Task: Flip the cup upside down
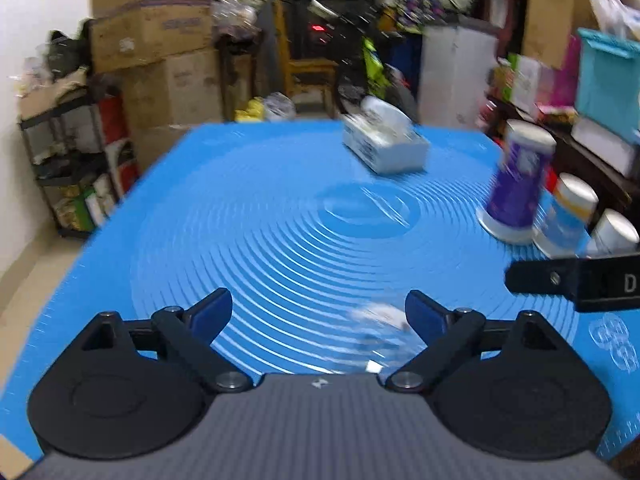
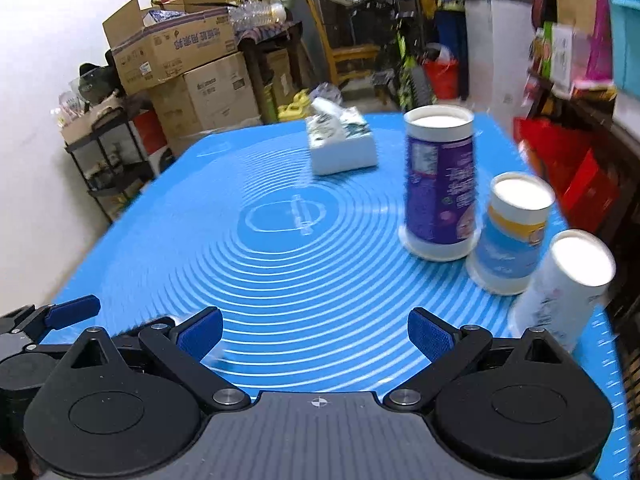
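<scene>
Three paper cups stand upside down in a row on the right of the blue mat (image 2: 280,280). The tall purple cup (image 2: 440,184) is farthest, the blue-and-yellow cup (image 2: 512,232) is in the middle, and the white cup (image 2: 560,284) is nearest. They also show in the left wrist view: the purple cup (image 1: 520,180), the blue-and-yellow cup (image 1: 568,216) and the white cup (image 1: 614,232). My left gripper (image 1: 319,316) is open and empty over the mat. My right gripper (image 2: 315,332) is open and empty, left of the white cup.
A white tissue box (image 2: 342,142) sits at the mat's far side, also in the left wrist view (image 1: 384,144). Cardboard boxes (image 2: 180,52), a metal shelf (image 1: 68,168) and a wooden chair (image 1: 304,60) stand beyond the table. Cluttered shelves (image 2: 572,92) run along the right.
</scene>
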A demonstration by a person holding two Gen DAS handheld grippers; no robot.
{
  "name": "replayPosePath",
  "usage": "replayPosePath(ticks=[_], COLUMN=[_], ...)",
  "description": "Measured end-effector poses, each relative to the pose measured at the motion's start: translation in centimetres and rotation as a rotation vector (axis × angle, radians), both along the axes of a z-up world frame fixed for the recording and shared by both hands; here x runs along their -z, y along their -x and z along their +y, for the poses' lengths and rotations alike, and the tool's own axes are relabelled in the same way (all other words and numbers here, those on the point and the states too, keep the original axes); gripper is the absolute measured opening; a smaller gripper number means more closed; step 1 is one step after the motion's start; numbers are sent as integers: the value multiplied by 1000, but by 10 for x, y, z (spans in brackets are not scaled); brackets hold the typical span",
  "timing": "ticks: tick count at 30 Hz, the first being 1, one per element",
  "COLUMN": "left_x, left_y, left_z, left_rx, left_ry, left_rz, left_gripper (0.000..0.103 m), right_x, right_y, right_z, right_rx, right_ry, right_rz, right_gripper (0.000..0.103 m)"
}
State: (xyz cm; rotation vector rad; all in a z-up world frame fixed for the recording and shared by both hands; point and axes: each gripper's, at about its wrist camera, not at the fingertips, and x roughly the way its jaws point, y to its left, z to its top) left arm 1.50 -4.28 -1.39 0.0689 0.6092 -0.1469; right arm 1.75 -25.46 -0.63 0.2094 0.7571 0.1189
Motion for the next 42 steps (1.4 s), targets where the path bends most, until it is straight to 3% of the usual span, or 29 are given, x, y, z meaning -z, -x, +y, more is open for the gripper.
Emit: replayPosePath(ticks=[6,9,13,21,26,42], left_x=[-10,-7,2,11,14,19], left_y=[-13,-16,-16,-15,-15,-15], left_z=[33,48,55,72,78,77], left_rx=[-177,-256,-271,-267,-276,-251], left_ry=[-43,-3,14,45,51,66], left_rz=[-61,-60,-44,-38,-38,-20], left_gripper=[93,93,93,93,93,93], right_x=[-4,4,14,30,36,54], right_y=[-27,-42,-54,-65,-72,-82], right_z=[18,21,22,43,55,56], right_rx=[19,62,128,147,157,167], right_ry=[-139,-260,-359,-399,-383,-506], right_rz=[126,242,338,448,485,512], right_gripper=[94,89,86,83,73,63])
